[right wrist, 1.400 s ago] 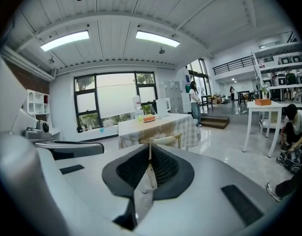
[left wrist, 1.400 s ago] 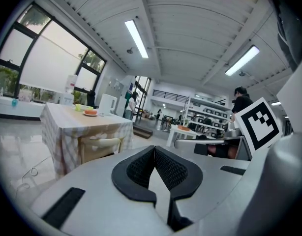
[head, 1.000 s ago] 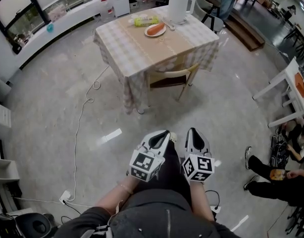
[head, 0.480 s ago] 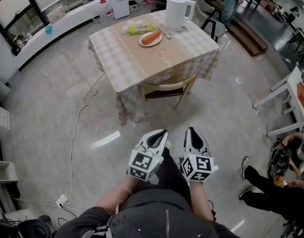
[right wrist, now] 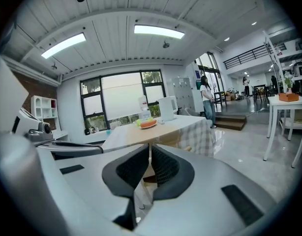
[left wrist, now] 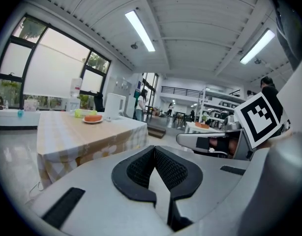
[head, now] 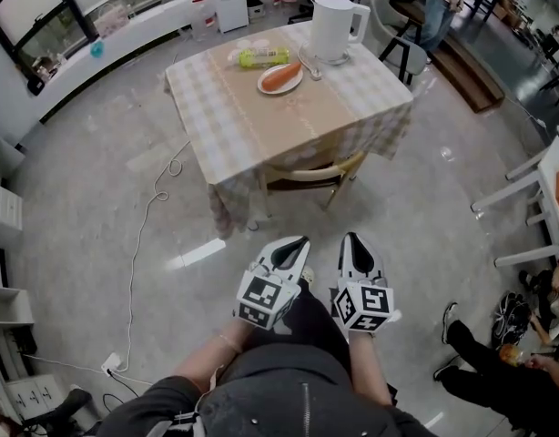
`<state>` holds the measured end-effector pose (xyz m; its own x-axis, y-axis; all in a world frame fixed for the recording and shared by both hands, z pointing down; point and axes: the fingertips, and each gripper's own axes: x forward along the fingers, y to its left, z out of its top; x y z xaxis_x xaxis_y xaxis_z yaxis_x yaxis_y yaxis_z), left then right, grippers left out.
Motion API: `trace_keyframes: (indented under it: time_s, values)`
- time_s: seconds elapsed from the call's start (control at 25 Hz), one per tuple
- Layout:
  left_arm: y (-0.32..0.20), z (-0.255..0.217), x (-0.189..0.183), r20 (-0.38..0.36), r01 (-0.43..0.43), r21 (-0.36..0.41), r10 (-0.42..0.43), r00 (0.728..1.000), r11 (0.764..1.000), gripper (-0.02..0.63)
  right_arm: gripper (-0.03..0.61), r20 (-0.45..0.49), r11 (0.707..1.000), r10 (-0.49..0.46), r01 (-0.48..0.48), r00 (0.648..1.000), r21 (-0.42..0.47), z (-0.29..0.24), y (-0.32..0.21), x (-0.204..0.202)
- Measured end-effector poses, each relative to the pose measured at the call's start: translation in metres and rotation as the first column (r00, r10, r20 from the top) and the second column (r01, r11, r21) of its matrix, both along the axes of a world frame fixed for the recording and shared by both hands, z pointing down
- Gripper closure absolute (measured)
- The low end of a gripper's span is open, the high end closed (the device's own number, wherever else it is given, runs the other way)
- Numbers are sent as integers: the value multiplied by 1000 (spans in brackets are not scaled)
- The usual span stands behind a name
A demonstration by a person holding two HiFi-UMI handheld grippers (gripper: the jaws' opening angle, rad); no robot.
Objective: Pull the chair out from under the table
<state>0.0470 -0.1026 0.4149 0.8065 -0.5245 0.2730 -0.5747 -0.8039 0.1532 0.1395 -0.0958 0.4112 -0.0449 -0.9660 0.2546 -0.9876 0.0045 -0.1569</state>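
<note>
We have not started the pull: the chair (head: 309,173) sits tucked under the near edge of the table (head: 243,126), only its curved back showing. Our left gripper (head: 298,244) and right gripper (head: 352,240) are both closed on nothing, side by side, well short of it. Reaching, gripping the back and pulling all remain

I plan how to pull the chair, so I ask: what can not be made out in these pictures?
Chair, head view: only backrest and two legs show; the rest is hidden under the tablecloth.
Yellow-green item beside the plate, head view: too small to name.
Seated person, head view: cut off by the right edge.
</note>
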Motion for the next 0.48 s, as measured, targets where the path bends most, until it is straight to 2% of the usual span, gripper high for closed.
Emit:
trace_keyframes:
  time_s: [0.48]
  values:
    - [-69, 7, 41, -3, 48, -9, -48, 999, 999, 604, 563, -28, 994, -108, 108, 994, 16, -3, -76, 32]
